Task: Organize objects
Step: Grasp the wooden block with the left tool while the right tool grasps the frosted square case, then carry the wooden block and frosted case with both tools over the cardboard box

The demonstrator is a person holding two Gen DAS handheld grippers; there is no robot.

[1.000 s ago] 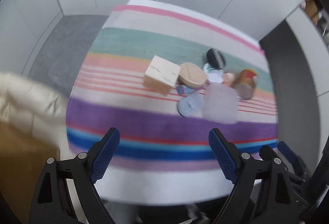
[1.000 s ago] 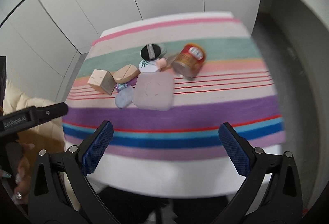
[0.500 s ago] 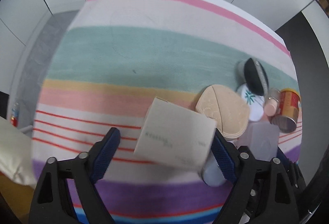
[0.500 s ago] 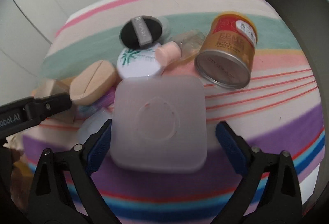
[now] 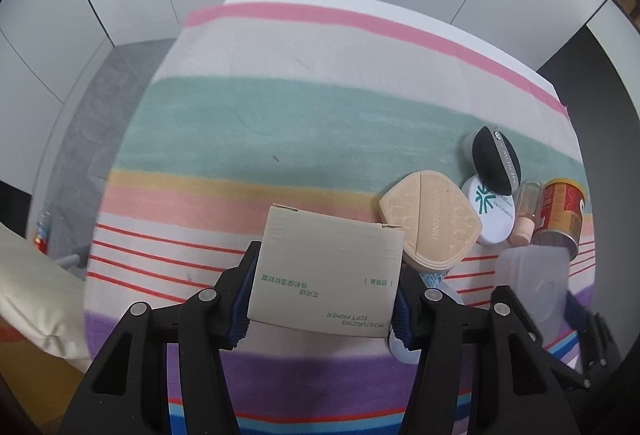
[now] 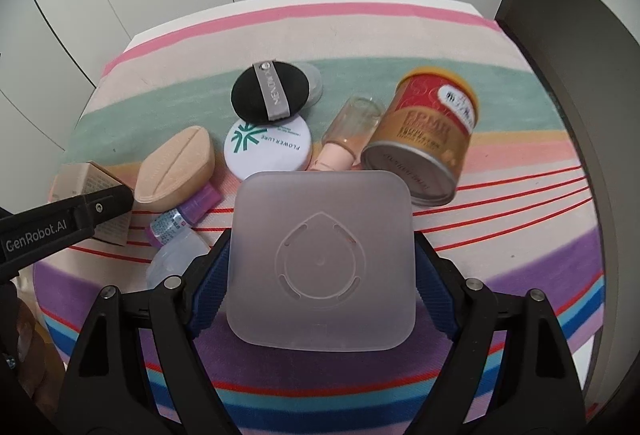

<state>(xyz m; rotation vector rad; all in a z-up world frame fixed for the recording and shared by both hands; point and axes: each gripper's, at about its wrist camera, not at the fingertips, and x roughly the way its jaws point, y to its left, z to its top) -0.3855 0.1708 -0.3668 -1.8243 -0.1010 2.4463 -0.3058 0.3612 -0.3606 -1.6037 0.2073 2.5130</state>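
1. Against the earlier frames, both claws have dropped from well above the striped surface (image 5: pixel 320 115) down onto the cluster of toiletries; the objects that looked small and distant then now fill the lower half of each view.
2. The left claw (image 5: pixel 320 299), wide open before, is closing around the beige primer box (image 5: pixel 324 275) at lower centre of the left wrist view, its blue pads right against the box's two sides.
3. The right claw (image 6: pixel 320 291), also wide before, is closing on the frosted square lid (image 6: pixel 320 259) at lower centre of the right wrist view, pads at its left and right edges.
4. Both claws point steeply down at the surface.
5. Behind the lid lie a gold and red tin (image 6: pixel 428 139) on its side, a small bottle (image 6: pixel 348 135), a white round compact (image 6: pixel 268 147), a black puff (image 6: pixel 270 91) and a beige puff (image 6: pixel 176 167).
6. The left claw's arm crosses the left edge of the right wrist view.
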